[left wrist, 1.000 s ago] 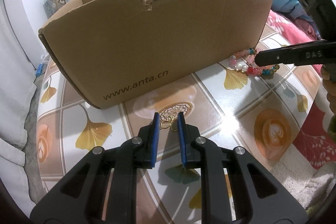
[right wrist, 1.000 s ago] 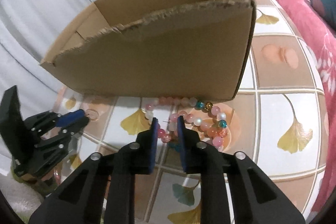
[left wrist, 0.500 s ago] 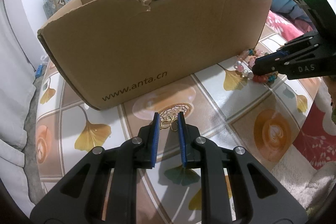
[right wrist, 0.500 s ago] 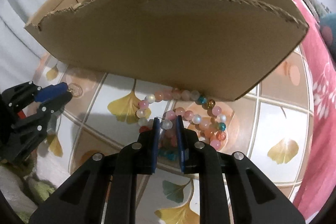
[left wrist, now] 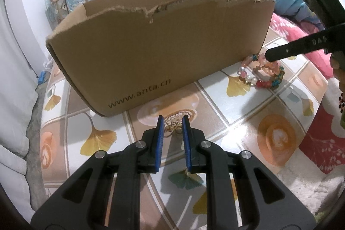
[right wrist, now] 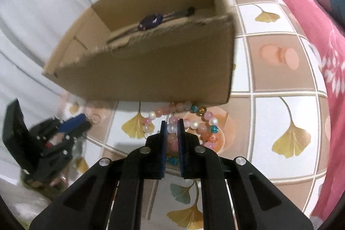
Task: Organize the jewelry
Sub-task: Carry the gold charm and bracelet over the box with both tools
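— What changed on the table (left wrist: 248, 122)?
— The right gripper (right wrist: 171, 126) has just been closing and now clamps the bead bracelet (right wrist: 189, 124) beside the box (left wrist: 163, 46); a lift into it looks next.
— The left gripper (left wrist: 173, 122)?
— Narrowly parted, pads flanking a gold earring (left wrist: 172, 127), whether they touch it unclear.

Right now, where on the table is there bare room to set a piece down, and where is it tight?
Free: the table between the left gripper with its gold earring and the bead bracelets; also the tiles right of the cardboard box, toward the pink blanket. Crowded: the box's right front corner, where the right gripper pinches beads.
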`<state>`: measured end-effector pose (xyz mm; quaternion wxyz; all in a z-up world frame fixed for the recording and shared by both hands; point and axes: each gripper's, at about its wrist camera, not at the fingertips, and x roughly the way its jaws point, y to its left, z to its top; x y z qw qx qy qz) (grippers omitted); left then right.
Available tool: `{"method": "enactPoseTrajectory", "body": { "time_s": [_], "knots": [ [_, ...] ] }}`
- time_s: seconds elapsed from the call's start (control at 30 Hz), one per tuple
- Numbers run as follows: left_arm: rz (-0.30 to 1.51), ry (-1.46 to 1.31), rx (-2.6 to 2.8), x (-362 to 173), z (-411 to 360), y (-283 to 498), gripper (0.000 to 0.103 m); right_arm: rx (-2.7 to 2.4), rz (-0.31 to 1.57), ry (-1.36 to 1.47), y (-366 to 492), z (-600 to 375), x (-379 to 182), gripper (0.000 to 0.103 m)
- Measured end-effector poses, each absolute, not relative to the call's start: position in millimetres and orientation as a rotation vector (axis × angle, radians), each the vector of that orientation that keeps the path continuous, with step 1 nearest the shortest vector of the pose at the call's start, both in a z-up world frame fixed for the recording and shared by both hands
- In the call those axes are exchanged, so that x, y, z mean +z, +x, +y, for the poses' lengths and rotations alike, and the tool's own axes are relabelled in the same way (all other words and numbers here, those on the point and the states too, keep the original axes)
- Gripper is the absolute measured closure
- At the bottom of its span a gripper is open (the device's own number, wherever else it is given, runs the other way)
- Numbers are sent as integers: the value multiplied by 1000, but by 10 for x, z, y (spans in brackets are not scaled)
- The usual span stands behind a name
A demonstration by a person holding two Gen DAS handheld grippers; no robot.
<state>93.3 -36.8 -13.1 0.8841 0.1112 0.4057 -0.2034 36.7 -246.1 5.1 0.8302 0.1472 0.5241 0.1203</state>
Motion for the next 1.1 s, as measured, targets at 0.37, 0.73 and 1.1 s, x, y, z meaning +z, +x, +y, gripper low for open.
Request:
{"method": "enactPoseTrajectory", "body": {
  "time_s": [0.37, 0.73, 1.1],
  "knots": [
    [758, 228, -432, 214, -383, 720, 87, 306, 966, 371, 121, -2573, 481, 94],
    [603, 155, -523, 992, -364, 588, 87, 452, 783, 380, -34, -2632, 1201, 94],
    [707, 161, -565, 1380, -462, 1644, 87, 598, 810, 313, 853, -2530, 1455, 94]
  ]
}}
